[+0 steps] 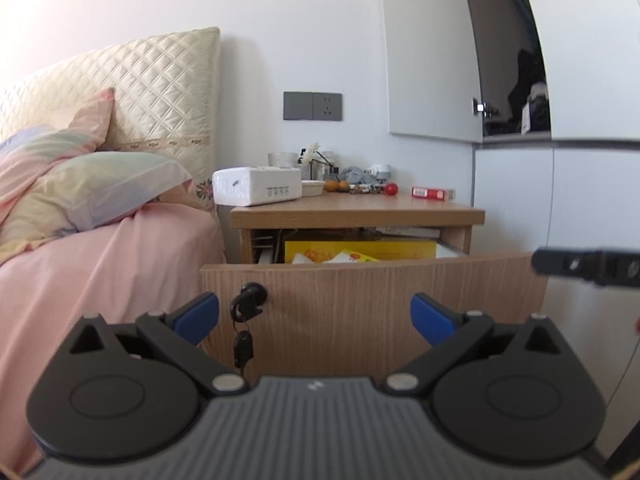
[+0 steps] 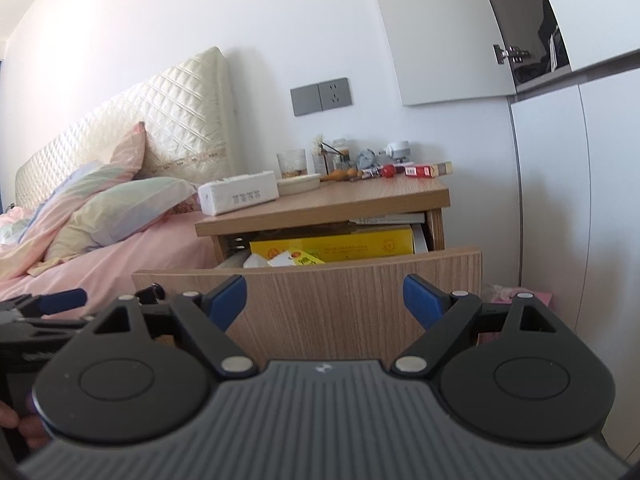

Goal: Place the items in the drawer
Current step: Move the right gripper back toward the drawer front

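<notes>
The wooden nightstand's drawer point(image 1: 372, 300) stands pulled open, with a key point(image 1: 244, 344) hanging from its front lock. Inside lie a yellow box point(image 1: 360, 250) and papers. The drawer also shows in the right wrist view point(image 2: 340, 292). On the nightstand top point(image 1: 360, 208) sit a white tissue pack point(image 1: 256, 186), a red box point(image 1: 434, 193), a red ball point(image 1: 391, 189) and small clutter. My left gripper point(image 1: 314, 318) is open and empty in front of the drawer face. My right gripper point(image 2: 324, 300) is open and empty, also before the drawer face.
A bed with pink sheet point(image 1: 92, 280) and pillows point(image 1: 92, 192) lies left of the nightstand. A white wardrobe point(image 1: 560, 200) stands on the right, its upper door ajar. A grey wall socket point(image 1: 313, 106) is above the nightstand.
</notes>
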Available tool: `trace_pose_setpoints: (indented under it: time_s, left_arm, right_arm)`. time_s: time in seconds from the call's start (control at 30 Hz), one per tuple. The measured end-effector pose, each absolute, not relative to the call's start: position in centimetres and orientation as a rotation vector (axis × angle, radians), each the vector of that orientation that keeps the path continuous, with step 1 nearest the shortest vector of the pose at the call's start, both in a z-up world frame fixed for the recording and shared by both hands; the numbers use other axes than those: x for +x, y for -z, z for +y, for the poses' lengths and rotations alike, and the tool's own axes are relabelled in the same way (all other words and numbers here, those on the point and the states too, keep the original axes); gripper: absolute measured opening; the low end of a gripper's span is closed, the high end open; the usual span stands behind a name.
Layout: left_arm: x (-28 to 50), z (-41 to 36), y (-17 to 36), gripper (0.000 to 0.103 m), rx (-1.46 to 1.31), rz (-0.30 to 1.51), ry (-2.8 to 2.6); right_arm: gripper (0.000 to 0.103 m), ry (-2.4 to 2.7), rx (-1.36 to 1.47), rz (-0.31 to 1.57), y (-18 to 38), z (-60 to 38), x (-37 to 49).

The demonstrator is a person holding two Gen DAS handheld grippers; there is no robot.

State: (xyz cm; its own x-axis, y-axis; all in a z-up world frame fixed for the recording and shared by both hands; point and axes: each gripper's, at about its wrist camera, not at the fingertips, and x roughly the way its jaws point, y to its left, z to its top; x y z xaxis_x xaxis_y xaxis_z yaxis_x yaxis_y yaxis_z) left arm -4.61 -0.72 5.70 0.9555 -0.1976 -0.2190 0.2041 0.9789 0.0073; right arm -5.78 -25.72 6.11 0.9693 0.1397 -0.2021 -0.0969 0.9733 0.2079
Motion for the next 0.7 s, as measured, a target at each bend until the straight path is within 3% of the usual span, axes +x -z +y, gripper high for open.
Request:
trace_pose_setpoints:
  time_s: [0.7]
  left_arm:
    - [-5.2,-1.3,-5.6,0.103,0.07,0.184,0.226]
  right_arm:
    - [0.087,-0.097,0.205,0.19,-6.0,-24.9,-5.2]
